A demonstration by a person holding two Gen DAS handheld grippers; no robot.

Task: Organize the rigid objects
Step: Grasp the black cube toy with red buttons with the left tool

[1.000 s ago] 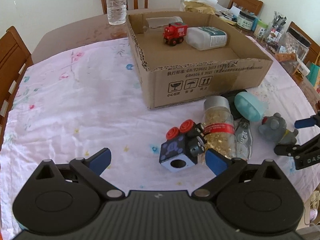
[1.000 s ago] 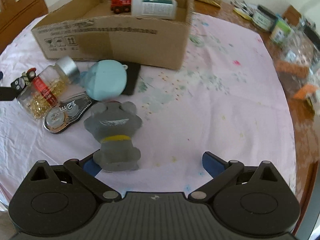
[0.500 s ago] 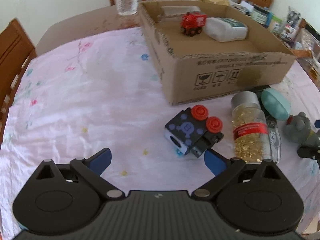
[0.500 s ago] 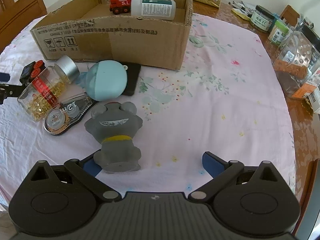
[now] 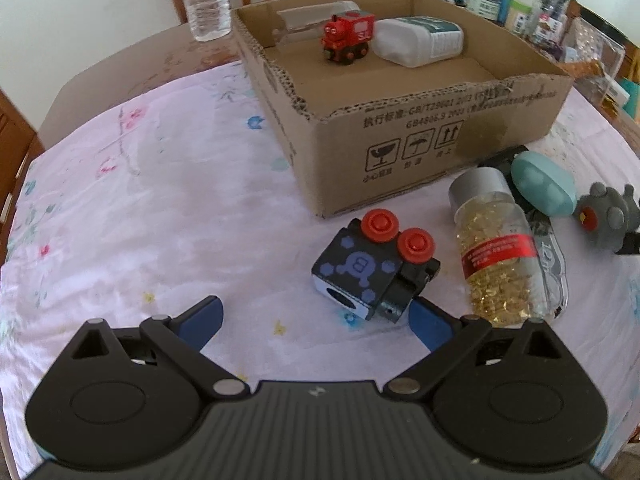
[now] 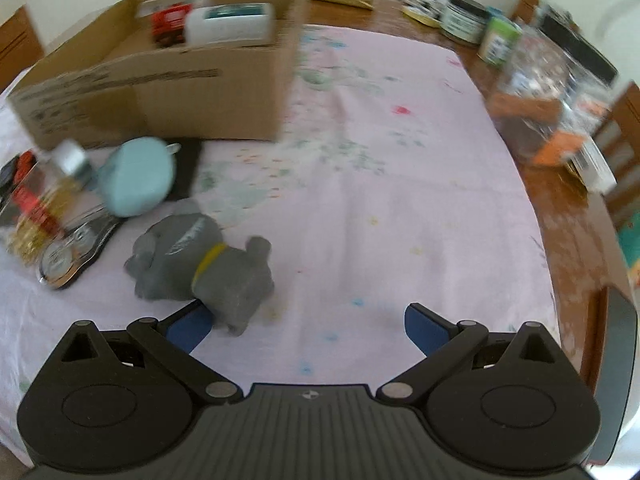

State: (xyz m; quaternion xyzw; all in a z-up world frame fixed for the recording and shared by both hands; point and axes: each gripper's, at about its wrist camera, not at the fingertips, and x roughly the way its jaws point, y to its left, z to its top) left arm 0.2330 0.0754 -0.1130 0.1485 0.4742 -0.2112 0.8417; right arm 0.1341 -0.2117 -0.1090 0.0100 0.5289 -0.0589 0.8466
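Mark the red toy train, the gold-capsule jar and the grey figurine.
red toy train (image 5: 347,37), left wrist view, on its red body inside the box.
gold-capsule jar (image 5: 496,256), left wrist view, on its red label band.
grey figurine (image 6: 200,256), right wrist view, on its torso near the yellow collar.

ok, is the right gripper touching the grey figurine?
Touching. Right wrist view: the grey figurine lies tipped over, its base pressed against the right gripper at one blue pad; jaws wide open.

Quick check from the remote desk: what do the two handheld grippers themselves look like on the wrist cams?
The left gripper and right gripper look alike: a ribbed dark-grey body with a small pale mark at its front edge, two round black housings, black linkage arms with silver pivot pins, and blue pads on the fingers. No cables, hands or sleeves show.
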